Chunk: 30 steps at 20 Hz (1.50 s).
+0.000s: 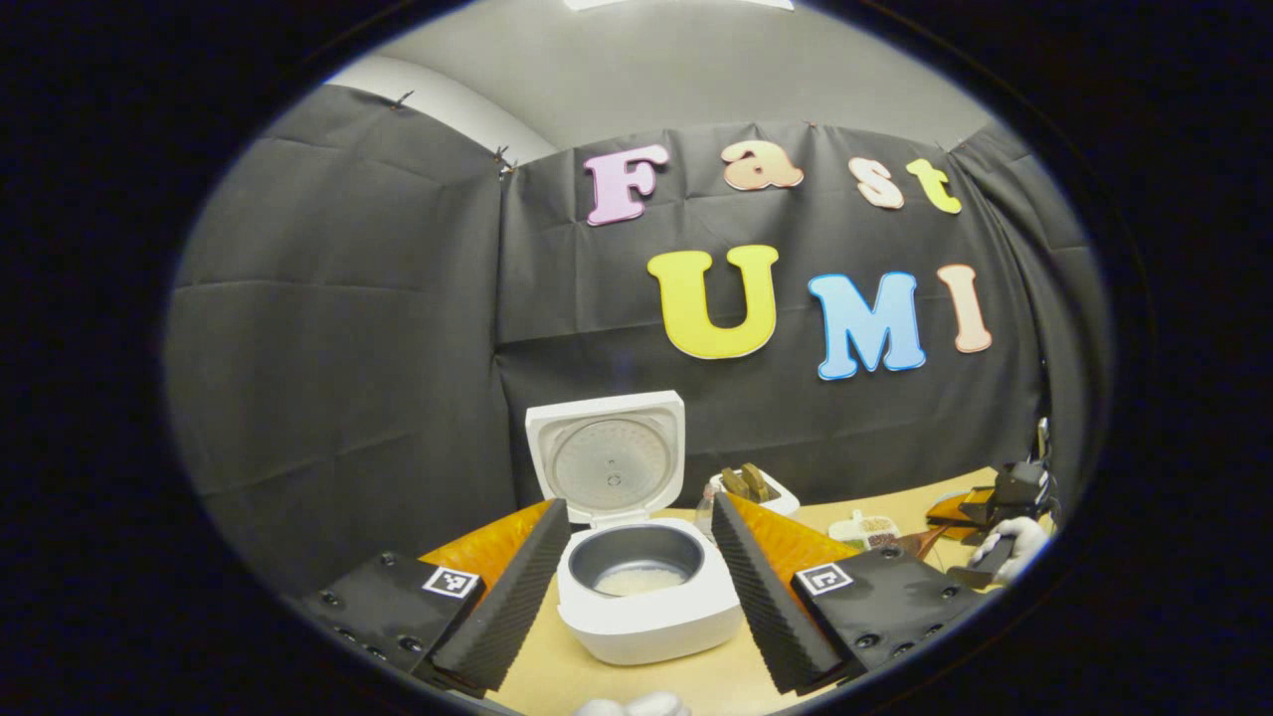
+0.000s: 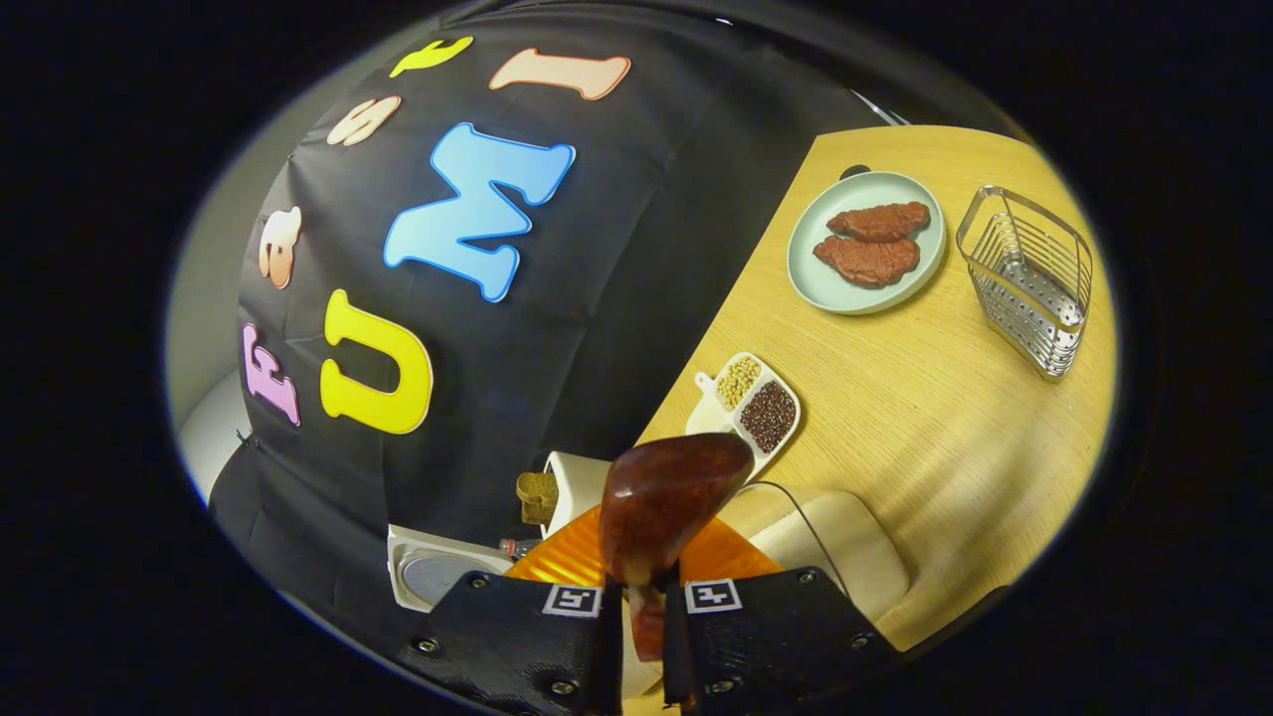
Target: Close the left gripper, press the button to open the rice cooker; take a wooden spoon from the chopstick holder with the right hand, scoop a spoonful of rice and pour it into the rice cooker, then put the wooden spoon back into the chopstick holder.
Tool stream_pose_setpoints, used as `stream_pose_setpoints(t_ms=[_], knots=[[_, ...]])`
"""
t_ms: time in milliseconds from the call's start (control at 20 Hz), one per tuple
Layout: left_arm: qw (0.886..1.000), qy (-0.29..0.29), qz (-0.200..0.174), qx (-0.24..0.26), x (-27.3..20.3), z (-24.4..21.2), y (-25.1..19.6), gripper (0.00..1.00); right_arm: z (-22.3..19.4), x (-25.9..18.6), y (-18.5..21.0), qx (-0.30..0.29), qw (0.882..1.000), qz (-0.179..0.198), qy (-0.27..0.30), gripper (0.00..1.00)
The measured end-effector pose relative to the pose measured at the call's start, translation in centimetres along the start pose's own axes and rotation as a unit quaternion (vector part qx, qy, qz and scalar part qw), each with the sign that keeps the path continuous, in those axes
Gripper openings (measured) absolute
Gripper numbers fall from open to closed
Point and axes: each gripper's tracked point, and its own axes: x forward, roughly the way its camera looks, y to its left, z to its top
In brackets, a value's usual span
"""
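Note:
The white rice cooker (image 1: 646, 617) stands open in the left gripper view, with its lid (image 1: 609, 459) raised and pale rice at the bottom of the grey pot (image 1: 636, 562). My left gripper (image 1: 636, 597) is open, one finger on each side of the cooker's front. Farther right, a gloved hand (image 1: 1006, 549) holds my right gripper (image 1: 1000, 497). In the right gripper view my right gripper (image 2: 638, 636) is shut on the handle of the dark wooden spoon (image 2: 668, 502), whose glossy bowl sticks out ahead. The view is rolled sideways. The white chopstick holder (image 2: 575, 485) stands beside the cooker lid (image 2: 438, 569).
On the wooden table (image 2: 925, 418) are a pale plate (image 2: 806, 268) with two pieces of meat, a wire basket (image 2: 1029, 273) and a divided dish of beans (image 2: 756, 406). A cream rounded object (image 2: 835, 557) lies close to my right gripper. The black cloth wall runs behind the table.

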Motion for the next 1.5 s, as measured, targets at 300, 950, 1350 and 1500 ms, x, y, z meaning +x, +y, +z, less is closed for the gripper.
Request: stream_pose_setpoints(t_ms=[300, 950, 1350, 1500], knots=[[1.0, -0.006, -0.002, 0.006, -0.6, -0.7, 1.3, 1.0, 0.2, -2.0, 6.9, -0.023, 1.0, 0.019, -0.005, 0.16], [0.999, -0.011, 0.038, -0.011, -3.0, -2.4, 4.1, 1.0, -12.1, 4.1, 24.2, -0.059, 0.993, 0.072, 0.068, 0.16], [0.996, 0.004, 0.081, -0.027, -3.3, -3.9, 7.6, 1.0, -24.4, 9.2, 27.0, -0.173, 0.976, 0.072, 0.112, 0.16], [0.995, 0.01, 0.098, -0.022, -3.5, -4.7, 9.3, 1.0, -25.5, 10.8, 25.4, -0.232, 0.966, 0.055, 0.097, 0.16]])
